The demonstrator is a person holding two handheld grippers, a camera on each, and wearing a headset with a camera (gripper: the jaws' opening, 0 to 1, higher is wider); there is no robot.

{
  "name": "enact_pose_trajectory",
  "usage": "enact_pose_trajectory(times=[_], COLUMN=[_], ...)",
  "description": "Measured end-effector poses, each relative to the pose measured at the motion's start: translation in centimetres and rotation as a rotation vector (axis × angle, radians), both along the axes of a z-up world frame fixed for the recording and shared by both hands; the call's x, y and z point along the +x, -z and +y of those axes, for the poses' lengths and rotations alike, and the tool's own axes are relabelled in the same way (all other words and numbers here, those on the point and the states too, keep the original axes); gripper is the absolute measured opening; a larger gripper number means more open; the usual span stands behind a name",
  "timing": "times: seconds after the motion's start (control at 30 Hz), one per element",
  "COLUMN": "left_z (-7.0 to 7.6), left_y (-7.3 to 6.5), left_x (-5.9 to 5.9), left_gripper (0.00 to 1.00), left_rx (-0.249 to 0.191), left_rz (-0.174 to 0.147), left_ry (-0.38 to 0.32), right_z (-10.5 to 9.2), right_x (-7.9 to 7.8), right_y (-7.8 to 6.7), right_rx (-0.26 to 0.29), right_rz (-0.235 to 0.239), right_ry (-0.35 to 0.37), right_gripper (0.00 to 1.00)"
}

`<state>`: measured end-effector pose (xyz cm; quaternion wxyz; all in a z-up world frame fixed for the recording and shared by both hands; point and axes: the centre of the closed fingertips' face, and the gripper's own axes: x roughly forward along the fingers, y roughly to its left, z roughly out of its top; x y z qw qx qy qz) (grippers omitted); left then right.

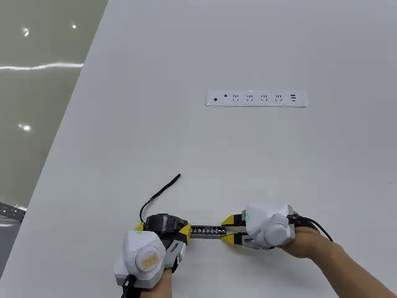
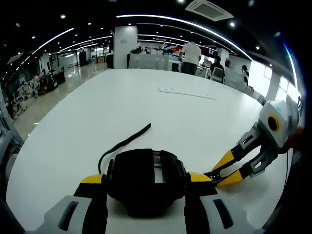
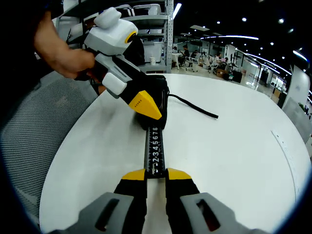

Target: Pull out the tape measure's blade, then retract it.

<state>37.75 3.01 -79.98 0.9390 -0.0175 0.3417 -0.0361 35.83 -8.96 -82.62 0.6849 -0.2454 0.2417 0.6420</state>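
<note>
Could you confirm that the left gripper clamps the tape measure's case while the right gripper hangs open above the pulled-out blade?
Not quite: the right gripper is shut on the end of the blade, not open above it, as the right gripper view shows. The left gripper does clamp the case.

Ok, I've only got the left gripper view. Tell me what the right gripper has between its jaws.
Observer: The right gripper view shows the right gripper shut on the tip of the blade.
Operator: Give me how much is out.
Observer: A short stretch; numerals 2 to 8 show between the jaws and the tape measure.
Operator: Check it's straight.
Observer: In the head view it runs straight from the tape measure to the jaws, without a kink.
</note>
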Motion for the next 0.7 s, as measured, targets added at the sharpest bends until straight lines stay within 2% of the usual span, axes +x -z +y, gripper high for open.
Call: enact_pose_trajectory(times=[0.7], left_z=[0.0], left_y=[0.0], left_x=[0.0], left_gripper=[0.6], left_rx=[-0.01], left_rz=[0.003], left_ry=[-0.001], right_z=[3.7], right_x=[0.2], right_y=[0.0], right_rx=[0.009], right_rz=[-0.012], right_ry=[-0.018], right_gripper=[0.12])
